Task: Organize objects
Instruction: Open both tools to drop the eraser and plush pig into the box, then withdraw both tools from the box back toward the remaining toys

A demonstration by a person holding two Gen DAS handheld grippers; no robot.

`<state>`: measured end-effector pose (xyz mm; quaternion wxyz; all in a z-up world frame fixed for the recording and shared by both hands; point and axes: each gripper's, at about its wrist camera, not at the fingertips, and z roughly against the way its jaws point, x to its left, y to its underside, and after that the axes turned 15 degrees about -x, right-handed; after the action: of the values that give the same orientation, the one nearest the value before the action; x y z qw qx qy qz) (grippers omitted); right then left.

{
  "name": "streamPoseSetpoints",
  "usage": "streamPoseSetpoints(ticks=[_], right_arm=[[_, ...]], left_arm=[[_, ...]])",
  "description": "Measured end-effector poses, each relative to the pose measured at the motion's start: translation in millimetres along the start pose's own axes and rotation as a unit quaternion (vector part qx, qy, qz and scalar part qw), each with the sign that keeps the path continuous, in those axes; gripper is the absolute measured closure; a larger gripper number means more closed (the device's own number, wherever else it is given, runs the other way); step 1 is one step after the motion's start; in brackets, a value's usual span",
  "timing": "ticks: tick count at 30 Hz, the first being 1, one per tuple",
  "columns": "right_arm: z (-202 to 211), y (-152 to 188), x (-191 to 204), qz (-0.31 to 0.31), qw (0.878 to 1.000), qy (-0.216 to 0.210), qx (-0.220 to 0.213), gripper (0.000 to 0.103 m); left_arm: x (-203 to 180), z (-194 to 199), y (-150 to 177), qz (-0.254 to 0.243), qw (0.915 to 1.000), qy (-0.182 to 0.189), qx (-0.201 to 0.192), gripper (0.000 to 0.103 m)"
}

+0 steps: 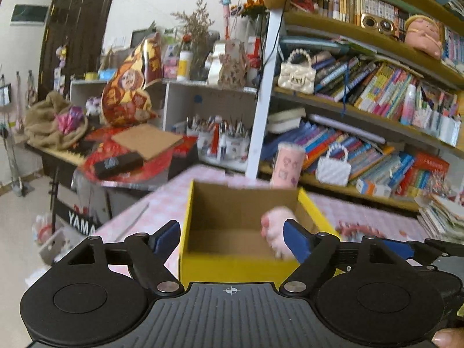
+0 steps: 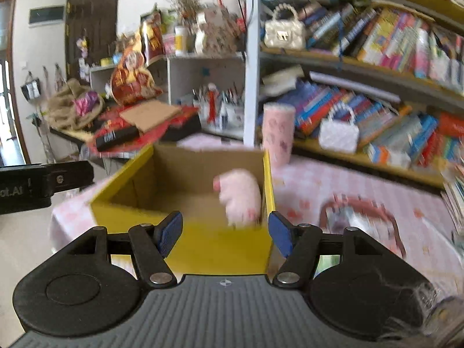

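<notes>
Over the yellow box [image 2: 185, 249] both claws [image 1: 230, 237] [image 2: 224, 232] are spread empty; its light wall is easily nudged, tipping the pink plush paw [image 2: 239, 197].

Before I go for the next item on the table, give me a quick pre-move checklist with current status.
1. Left gripper open, nothing held: ok.
2. Right gripper open, nothing held: ok.
3. Pink plush paw inside the yellow box: ok.
4. Paw lying settled: cannot tell, blurred.
5. Box upright on the pink tablecloth: ok.
6. Red-handled basket beside the box, within view: ok, but blurred.
</notes>
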<state>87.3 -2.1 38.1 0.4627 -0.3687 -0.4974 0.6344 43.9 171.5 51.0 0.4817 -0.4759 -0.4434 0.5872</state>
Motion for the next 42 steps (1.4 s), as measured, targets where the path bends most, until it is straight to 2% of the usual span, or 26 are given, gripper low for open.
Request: streamPoseSetpoints(ticks=[5,10,14,16,22,29,37,42], right_arm=[[40.0,30.3,19.4,0.003,0.999,0.019,0.030,0.039],[74.5,58.3,32.1,0.002,0.997,0.048,0.059,0.039],[95.0,74.4,32.5,-0.009,0.995,0.061,0.084,0.029],[102.1,80.8,29.7,-0.013,0.993,0.068,0.096,0.029],[124.1,87.4,12.4,-0.036,0.986,0.118,0.110,0.029],[143.0,91.0,-17.5,-0.063,0.974,0.182,0.122,0.029],[161.5,100.5,-57.5,-0.081,0.960,0.234,0.129,0.029],[164.7,107.8,-90.5,-0.096,0.951,0.258,0.140,0.029]], left_arm=[[5.5,33.9,28.9,-0.002,0.9993,-0.001,0.038,0.019],[3.1,60.7,47.0,-0.018,0.9982,-0.008,0.057,0.015],[-2.5,76.9,59.1,-0.042,0.9966,-0.015,0.069,0.013],[-4.1,83.2,64.6,-0.046,0.9958,-0.009,0.079,0.013],[-15.3,92.7,77.1,-0.049,0.9928,0.026,0.106,0.012],[-47.0,89.3,78.4,-0.063,0.9890,0.083,0.106,0.006],[-98.3,75.7,92.5,-0.086,0.9755,0.155,0.131,0.005],[-132.4,61.5,101.2,-0.095,0.9676,0.183,0.145,0.005]])
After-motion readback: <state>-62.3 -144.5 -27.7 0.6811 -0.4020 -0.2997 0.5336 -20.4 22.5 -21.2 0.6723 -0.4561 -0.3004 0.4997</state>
